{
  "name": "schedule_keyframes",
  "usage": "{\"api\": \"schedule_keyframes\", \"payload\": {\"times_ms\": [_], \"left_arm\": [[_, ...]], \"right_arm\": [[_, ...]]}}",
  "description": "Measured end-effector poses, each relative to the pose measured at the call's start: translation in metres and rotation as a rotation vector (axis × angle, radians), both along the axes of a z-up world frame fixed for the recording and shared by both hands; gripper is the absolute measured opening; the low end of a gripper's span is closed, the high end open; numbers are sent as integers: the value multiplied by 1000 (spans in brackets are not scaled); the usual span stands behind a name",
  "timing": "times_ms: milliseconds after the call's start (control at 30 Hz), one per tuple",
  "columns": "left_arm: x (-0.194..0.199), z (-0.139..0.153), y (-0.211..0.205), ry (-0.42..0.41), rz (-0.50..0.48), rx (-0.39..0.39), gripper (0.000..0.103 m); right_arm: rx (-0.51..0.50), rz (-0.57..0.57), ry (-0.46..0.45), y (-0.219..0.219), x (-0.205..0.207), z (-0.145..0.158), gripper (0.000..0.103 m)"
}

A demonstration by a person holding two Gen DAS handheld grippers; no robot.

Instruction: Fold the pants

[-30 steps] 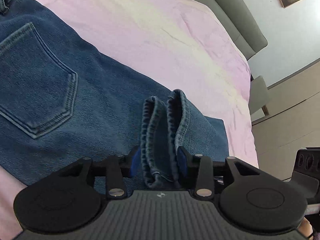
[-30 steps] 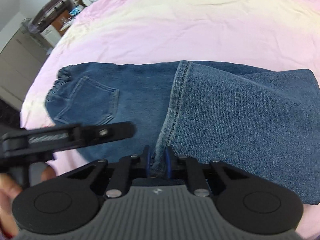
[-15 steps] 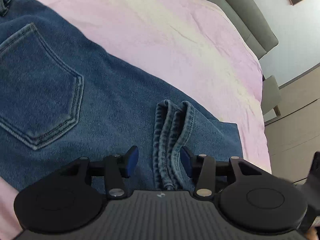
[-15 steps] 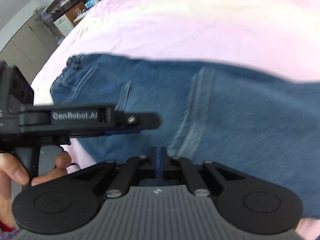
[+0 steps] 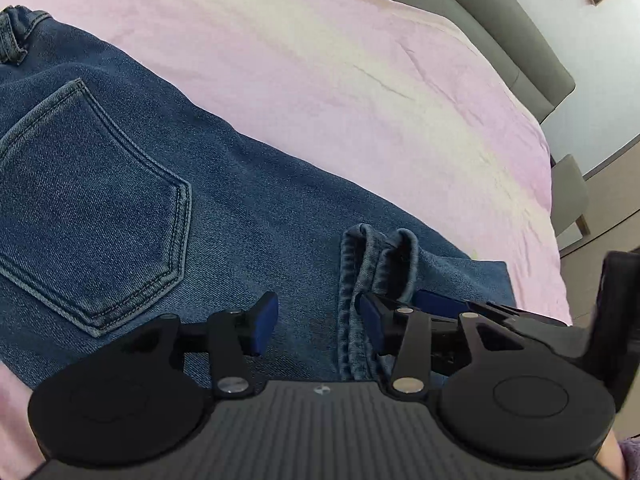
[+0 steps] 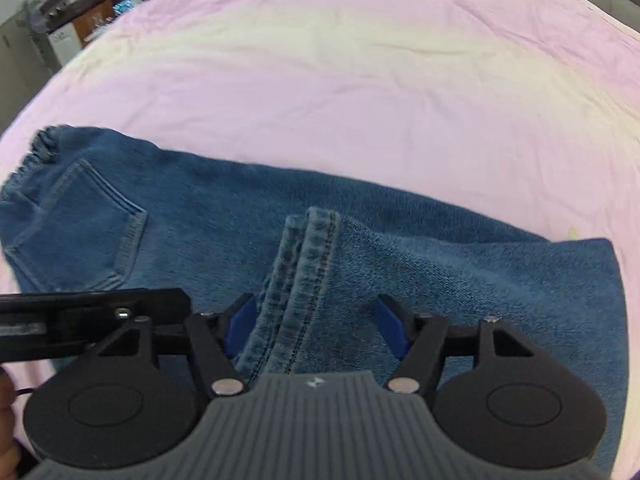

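Note:
Blue jeans (image 5: pixel 168 216) lie on the pink bed, back pocket (image 5: pixel 80 208) up, with the leg folded over the seat. The doubled leg hem (image 5: pixel 376 268) rests on the denim. My left gripper (image 5: pixel 318 318) is open just above it; the hem lies against the right pad and well clear of the left one. From the right wrist, the hem (image 6: pixel 312 264) runs down between the fingers of my right gripper (image 6: pixel 316 330), whose jaws are opening, neither pad pressing it. The left gripper (image 6: pixel 88 316) reaches in beside it.
The pink sheet (image 6: pixel 340 80) covers the bed beyond the jeans. A grey headboard (image 5: pixel 500 28) and a chair (image 5: pixel 568 200) stand at the far right. Cabinets and clutter (image 6: pixel 80 12) sit past the bed's left corner. A person's hand (image 6: pixel 6 420) shows at the left edge.
Both grippers have let go of the hem and opened, the left first, then the right. The hem has sunk flat onto the jeans, and the right gripper has moved down toward the left one.

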State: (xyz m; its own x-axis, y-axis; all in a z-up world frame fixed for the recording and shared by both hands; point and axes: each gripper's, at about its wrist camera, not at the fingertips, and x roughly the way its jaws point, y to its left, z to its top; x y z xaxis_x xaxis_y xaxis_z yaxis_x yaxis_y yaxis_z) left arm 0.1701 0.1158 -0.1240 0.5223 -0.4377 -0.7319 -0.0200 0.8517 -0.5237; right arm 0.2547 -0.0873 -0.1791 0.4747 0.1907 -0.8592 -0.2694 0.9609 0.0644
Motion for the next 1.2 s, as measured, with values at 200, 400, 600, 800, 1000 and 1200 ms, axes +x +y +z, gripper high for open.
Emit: {"api": "schedule_keyframes", "payload": {"times_ms": [200,400,600,800,1000,1200], "left_arm": [[3,-3,1,6,-24,-43,52],[3,0,9,-5,-34,-178,52],[3,-3,9,12,-57,-193,52],[6,-11,-15,60,-173,-129,60],[11,-21,-41,96,-233,-35,66],[15,-24,-58,90,-246,37,64]], "right_arm": [[122,-28,22,-20,3,0,17],[283,-2,76,-31,4,20,2],[349,5,149,-29,15,8,0],[393,-33,233,-35,28,-15,1],[450,-25,251,-41,28,-11,24],[439,-12,120,-65,10,27,40]]}}
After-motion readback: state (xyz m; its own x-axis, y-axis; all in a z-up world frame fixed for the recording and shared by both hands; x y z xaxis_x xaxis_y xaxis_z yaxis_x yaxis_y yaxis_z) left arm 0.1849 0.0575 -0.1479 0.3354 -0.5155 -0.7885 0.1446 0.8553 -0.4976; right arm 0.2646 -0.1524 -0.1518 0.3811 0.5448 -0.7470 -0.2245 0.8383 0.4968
